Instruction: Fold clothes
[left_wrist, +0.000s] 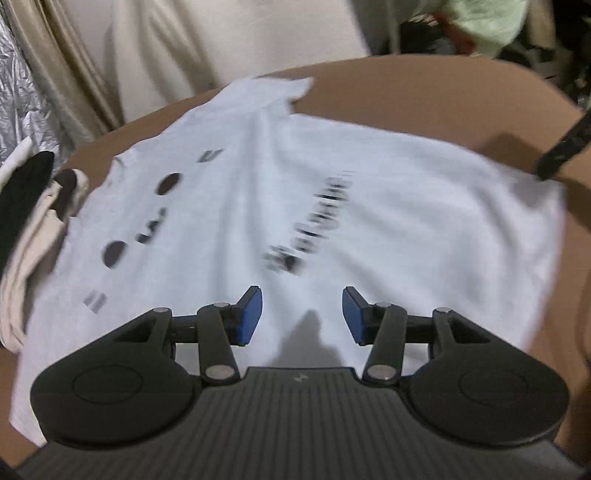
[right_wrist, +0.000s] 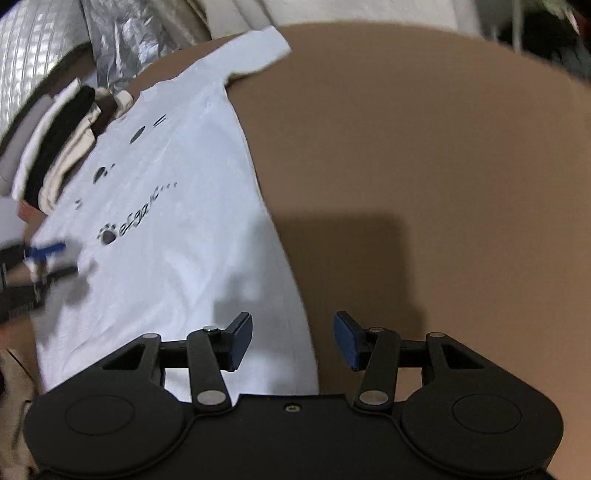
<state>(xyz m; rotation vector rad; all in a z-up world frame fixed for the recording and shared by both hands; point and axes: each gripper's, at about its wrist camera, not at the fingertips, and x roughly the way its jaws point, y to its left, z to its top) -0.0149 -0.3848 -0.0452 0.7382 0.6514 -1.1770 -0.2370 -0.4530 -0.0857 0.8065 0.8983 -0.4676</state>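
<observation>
A white T-shirt with dark print lies spread on the brown table. My left gripper hovers open above the shirt's near part, nothing between its blue pads. In the right wrist view the same T-shirt covers the left half of the table, one sleeve reaching to the far edge. My right gripper is open over the shirt's right hem edge, its right finger above bare table. The left gripper shows blurred at the left edge. A finger of the right gripper enters the left wrist view at right.
A stack of folded clothes in beige, black and white sits at the table's left side, also seen as folded clothes. Silver foil sheeting and cream curtains stand behind the table. Bare tabletop stretches to the right.
</observation>
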